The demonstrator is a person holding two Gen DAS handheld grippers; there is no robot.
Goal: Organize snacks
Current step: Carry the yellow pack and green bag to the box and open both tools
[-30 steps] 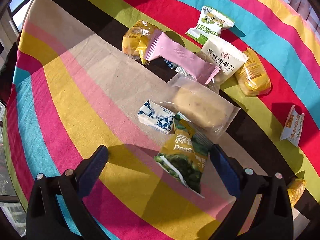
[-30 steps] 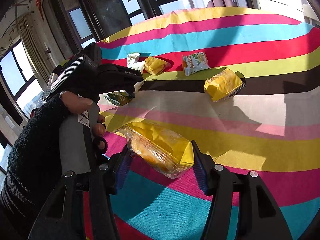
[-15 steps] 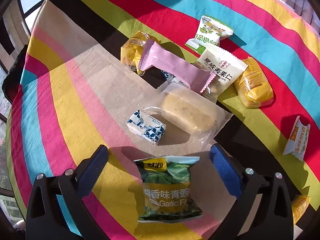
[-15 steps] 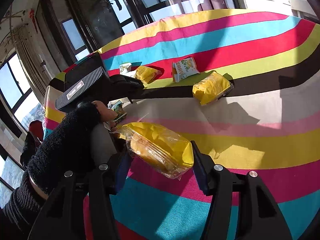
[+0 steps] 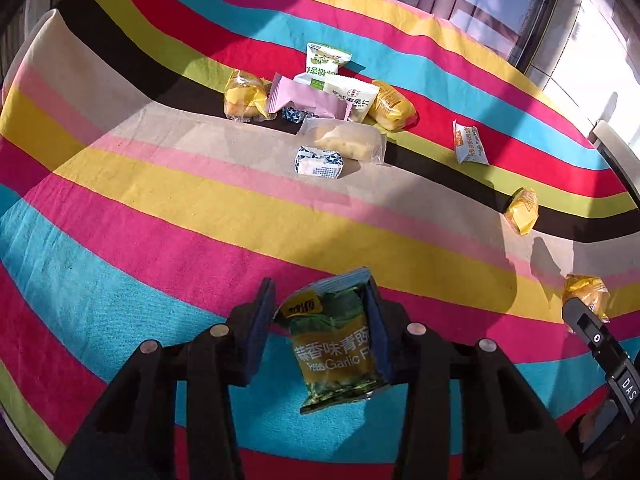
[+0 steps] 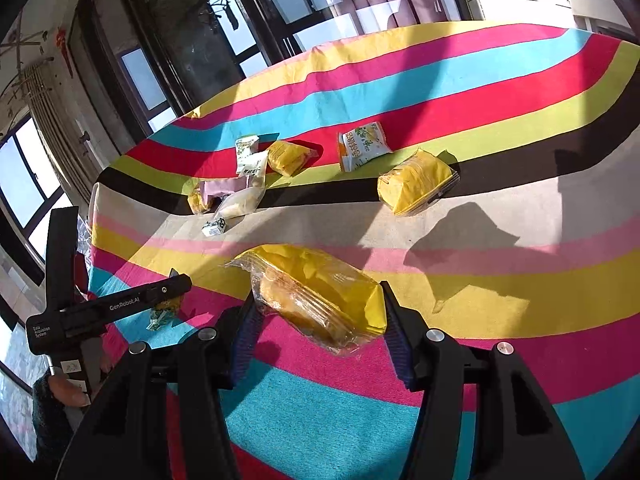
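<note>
My left gripper [image 5: 320, 312] is shut on a green garlic-pea packet [image 5: 336, 340] and holds it above the striped cloth near the front. My right gripper [image 6: 316, 316] is shut on a yellow cake packet [image 6: 316, 292], also lifted. A cluster of snacks lies at the middle back: a pink wrapper [image 5: 308, 98], a clear-wrapped cake [image 5: 344, 140], a blue-and-white candy [image 5: 320, 162], white packets [image 5: 352, 94] and yellow cakes [image 5: 244, 96]. The left gripper also shows in the right wrist view [image 6: 168, 296].
The striped tablecloth [image 5: 160, 208] covers the table. Loose snacks lie to the right: a white-orange packet [image 5: 469, 146] and a yellow cake [image 5: 522, 210]. Another yellow cake [image 6: 416, 182] and a white-green packet [image 6: 362, 148] lie farther back. Windows stand behind the table.
My left gripper has closed on the green pea packet, lifted it and drawn back from the snack cluster. My right gripper still holds the yellow cake packet, little changed.
</note>
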